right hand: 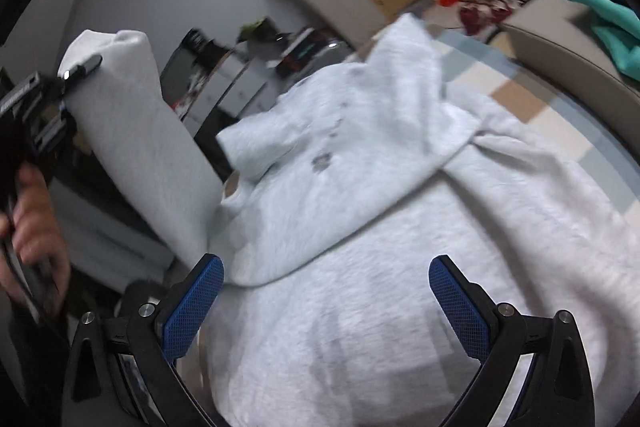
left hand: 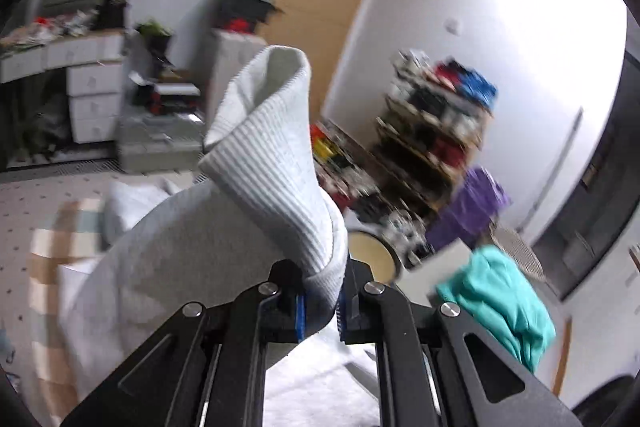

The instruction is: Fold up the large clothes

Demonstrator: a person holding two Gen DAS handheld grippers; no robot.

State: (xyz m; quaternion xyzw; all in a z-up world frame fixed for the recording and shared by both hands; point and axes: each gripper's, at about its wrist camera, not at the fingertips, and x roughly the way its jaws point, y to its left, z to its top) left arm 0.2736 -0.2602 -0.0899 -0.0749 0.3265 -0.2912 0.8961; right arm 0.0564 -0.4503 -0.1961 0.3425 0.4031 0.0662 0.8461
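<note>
Left tongs (left hand: pixel 322 301) clamp the sweatshirt (right hand: pixel 360 227) cuff (left hand: pixel 272 147) (ribbed); right tongs (right hand: pixel 326 291) gape above its body. Teal cloth (left hand: pixel 500 303) beside; cluttered shelves (left hand: pixel 436 131) behind.

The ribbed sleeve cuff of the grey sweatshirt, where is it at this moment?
The ribbed sleeve cuff sticks up from the shut left gripper in the middle of the left wrist view; in the right wrist view it is far left, above the person's hand.

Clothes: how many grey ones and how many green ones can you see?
Grey: 1, the grey sweatshirt, its sleeve cuff pinched in the left gripper.
Green: 1, the teal garment lying off to the side.
Total: 2 clothes.
</note>
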